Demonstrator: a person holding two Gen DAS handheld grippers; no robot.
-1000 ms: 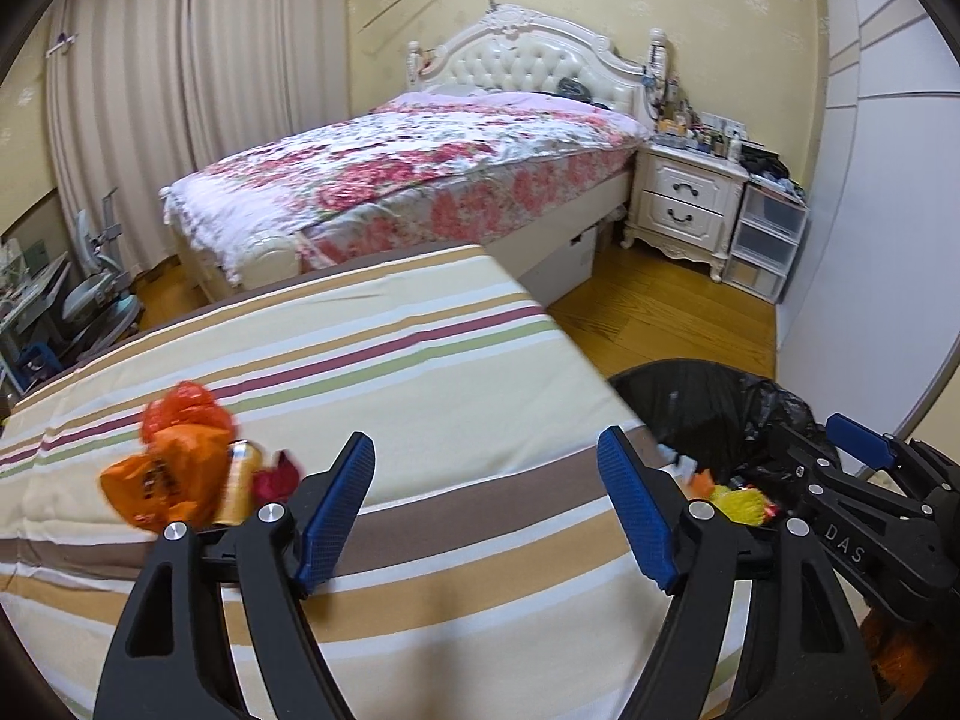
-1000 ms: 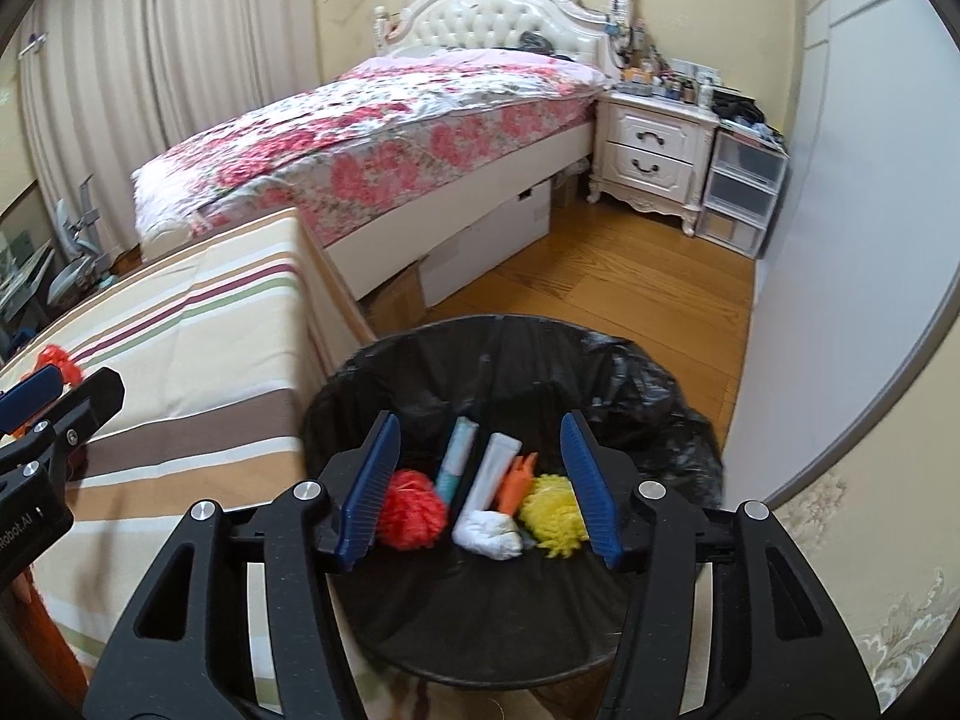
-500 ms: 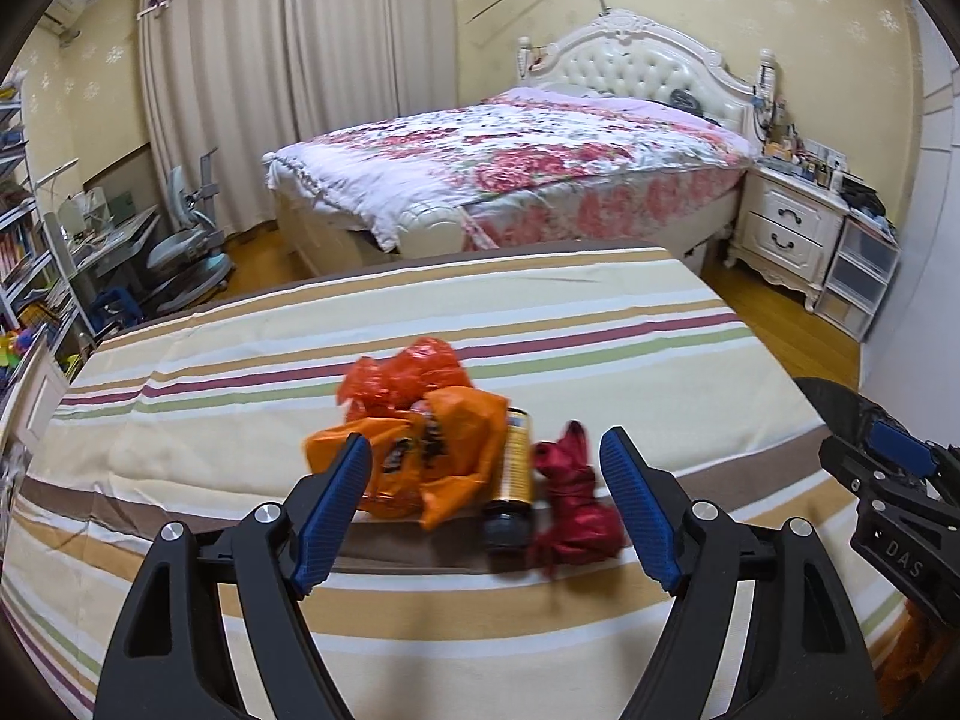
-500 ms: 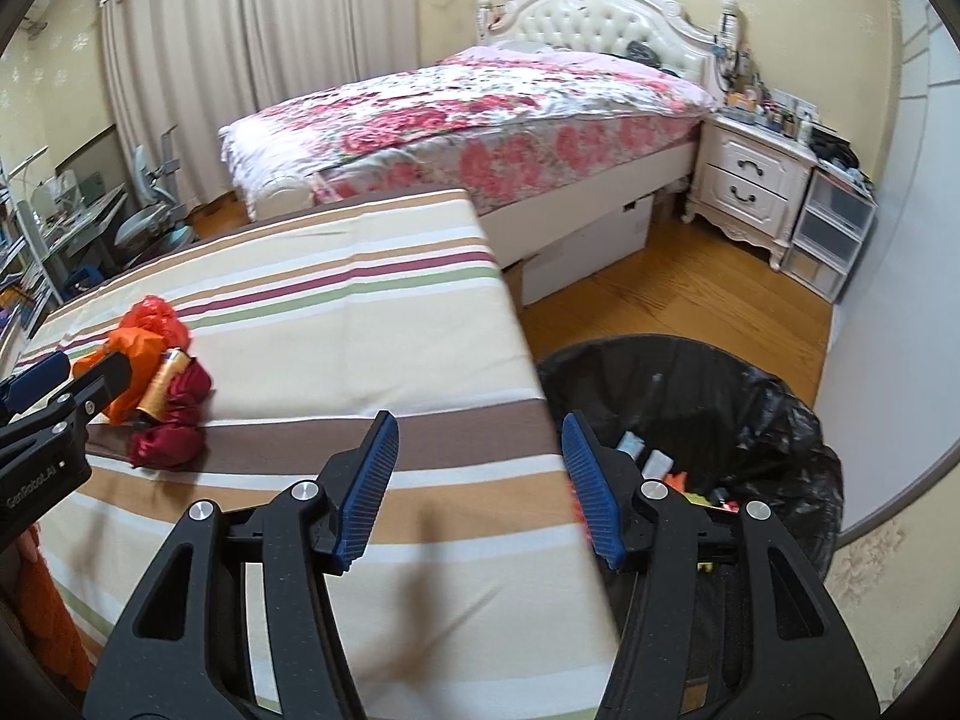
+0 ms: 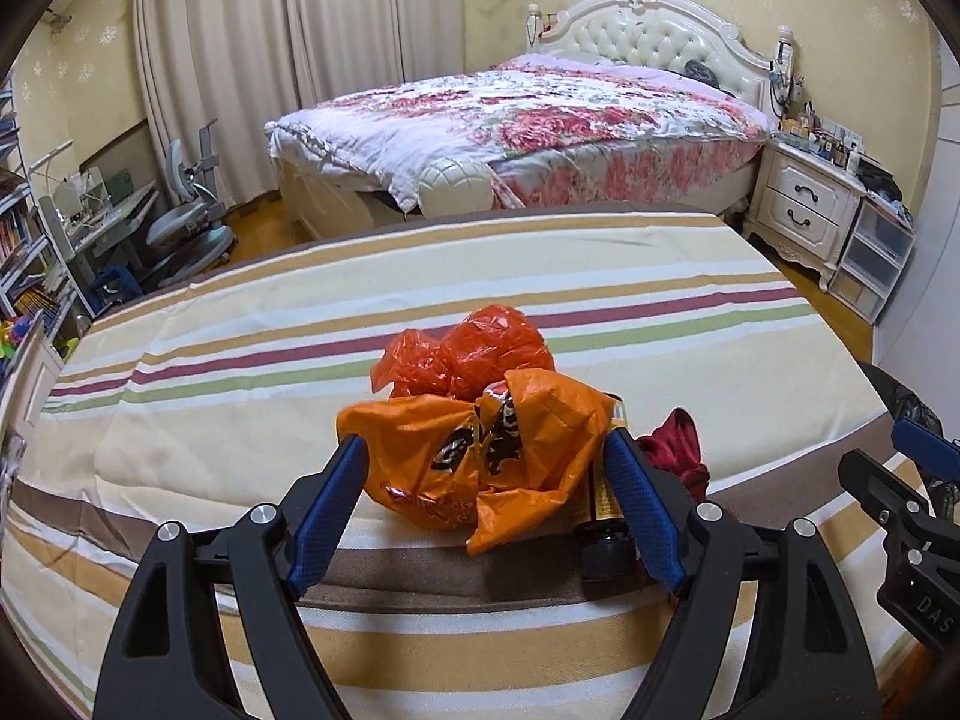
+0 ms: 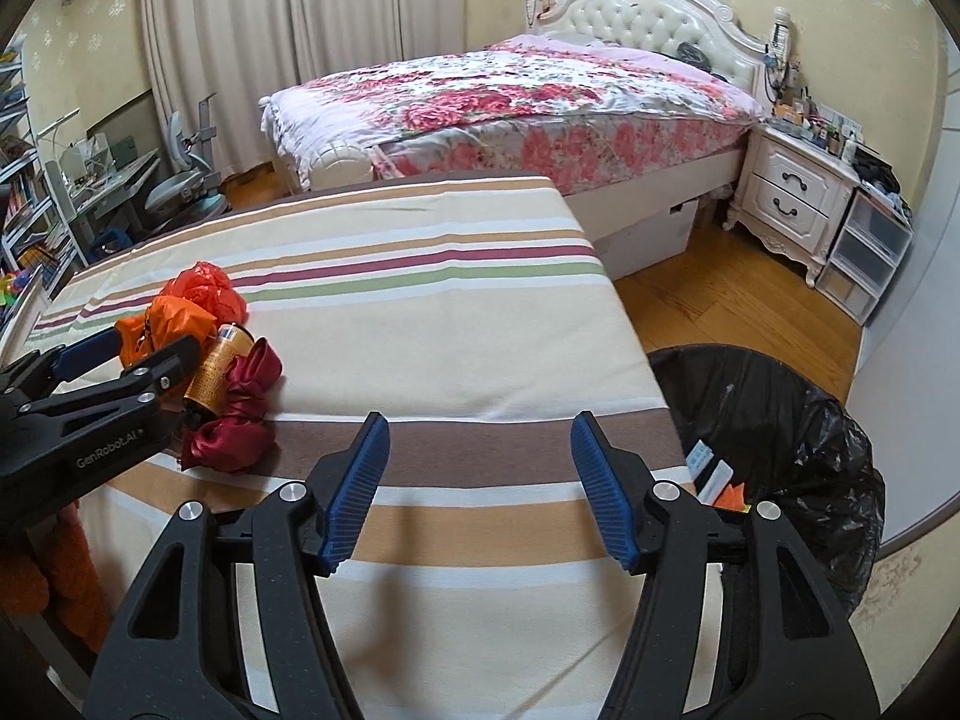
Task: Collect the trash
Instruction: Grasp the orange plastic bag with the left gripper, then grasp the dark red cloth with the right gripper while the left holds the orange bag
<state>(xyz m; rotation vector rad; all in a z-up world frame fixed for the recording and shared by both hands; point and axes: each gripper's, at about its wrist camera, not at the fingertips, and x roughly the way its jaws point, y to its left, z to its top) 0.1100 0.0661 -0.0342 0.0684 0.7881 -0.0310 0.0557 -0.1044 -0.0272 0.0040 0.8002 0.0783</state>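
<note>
A bedroom with a flowered bed (image 5: 540, 114) is in the background, and in front a table (image 5: 240, 372) with a striped cloth carries the trash. The left gripper (image 5: 486, 510) has its fingers wide, one on each side of the orange wrapper (image 5: 480, 450), but they do not press it yet. Behind the wrapper lies a red-orange bag (image 5: 480, 348); just beside it on the right are a bottle (image 5: 603, 516) and a dark red cloth bundle (image 5: 678, 450).

The right gripper (image 6: 474, 492) is empty over the bare cloth, and its fingers have just been opening. The bin (image 6: 774, 408) with a black liner stands at the table's right edge.

The risks, I think: the right finger of the left gripper sits against the bottle, so closing may pinch the bottle too or roll it to the edge. The thin wrapper may also slip out or tear.
</note>
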